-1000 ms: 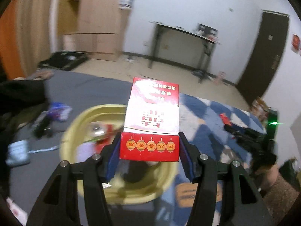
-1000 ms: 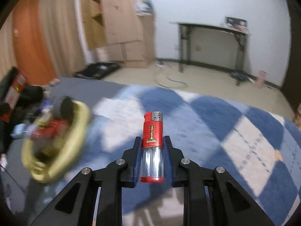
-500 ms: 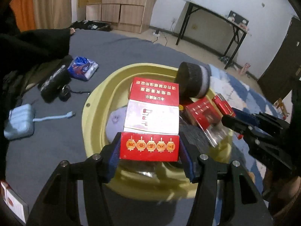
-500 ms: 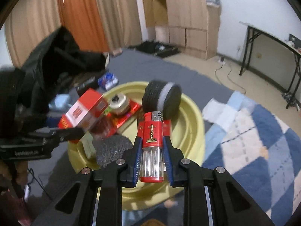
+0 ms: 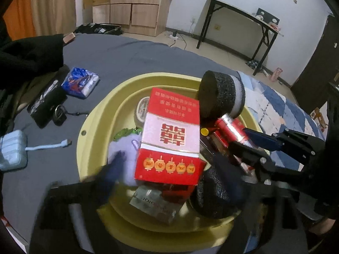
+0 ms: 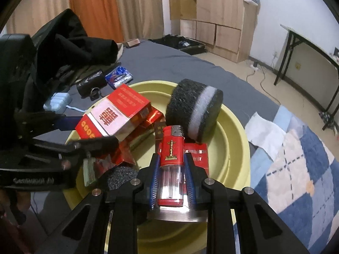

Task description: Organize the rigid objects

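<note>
A yellow basin point(image 5: 95, 127) point(image 6: 233, 139) on the grey bed holds red packs, a black foam roll point(image 5: 222, 95) point(image 6: 190, 105) and other small items. The red and white box point(image 5: 171, 135) point(image 6: 112, 114) lies tilted on that pile. My left gripper point(image 5: 171, 169) point(image 6: 89, 131) straddles the box, its jaws opening wide and blurred, pads clear of its sides. My right gripper point(image 6: 171, 160) point(image 5: 247, 141) hovers over the basin's near side with the red lighter point(image 6: 171, 152) upright between its pads. Its jaws are starting to open, and the lighter still sits in them.
On the grey cover left of the basin lie a blue tissue pack point(image 5: 80, 82), a black pouch point(image 5: 46, 103), a pale blue charger with cable point(image 5: 12, 148) and dark clothes point(image 5: 29, 57). A blue checked blanket point(image 6: 296, 158) spreads to the right.
My left gripper came down over the basin, and its jaws spread and let go of the red box. My right gripper swung from the blanket over the basin, carrying the lighter.
</note>
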The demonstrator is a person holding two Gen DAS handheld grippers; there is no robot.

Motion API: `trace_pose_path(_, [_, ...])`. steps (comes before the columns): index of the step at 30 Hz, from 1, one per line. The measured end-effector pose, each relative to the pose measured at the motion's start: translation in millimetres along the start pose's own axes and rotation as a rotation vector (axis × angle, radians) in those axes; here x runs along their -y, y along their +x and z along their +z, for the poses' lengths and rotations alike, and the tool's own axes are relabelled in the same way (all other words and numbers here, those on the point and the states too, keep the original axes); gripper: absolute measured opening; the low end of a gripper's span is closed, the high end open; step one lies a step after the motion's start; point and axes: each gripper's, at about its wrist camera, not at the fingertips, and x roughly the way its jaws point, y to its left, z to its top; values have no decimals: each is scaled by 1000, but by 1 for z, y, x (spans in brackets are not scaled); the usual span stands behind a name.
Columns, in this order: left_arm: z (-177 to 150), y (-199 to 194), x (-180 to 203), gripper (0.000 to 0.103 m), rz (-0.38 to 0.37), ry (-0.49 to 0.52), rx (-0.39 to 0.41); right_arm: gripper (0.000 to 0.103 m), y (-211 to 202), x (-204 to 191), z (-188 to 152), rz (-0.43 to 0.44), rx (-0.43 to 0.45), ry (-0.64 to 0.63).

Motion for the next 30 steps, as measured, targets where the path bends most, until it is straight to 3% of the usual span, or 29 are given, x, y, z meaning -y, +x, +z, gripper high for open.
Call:
trace_pose_path(3, [-8, -17, 1, 103, 0, -4, 54, 50, -8, -1, -9, -8, 34, -13])
trace_pose_path(7, [-25, -47, 0, 103, -2, -15, 74, 89, -35, 13, -24, 15, 101, 51])
trace_pose_path(9, [-41, -63, 3, 103, 12, -37, 97, 100, -55, 21, -36, 6, 152, 65])
trace_pose_path(12, [-68, -75, 10, 103, 23, -96, 134, 103, -81, 37, -67, -11, 201, 75])
trace_pose_path(14, [-84, -73, 18, 103, 70, -102, 148, 103, -87, 44, -88, -32, 205, 69])
trace_pose_path(16, [-96, -61, 23, 103, 115, -122, 119, 103, -84, 52, -108, -34, 172, 59])
trace_pose_path(20, [-111, -36, 30, 103, 122, -101, 56, 103, -68, 54, -137, -16, 70, -21])
trace_pose_path(23, [-124, -15, 48, 103, 135, -25, 19, 103, -56, 49, -142, 2, 41, -55])
trace_pose_path(30, [-129, 16, 63, 103, 185, -9, -9, 103, -23, 32, -132, 55, -56, -140])
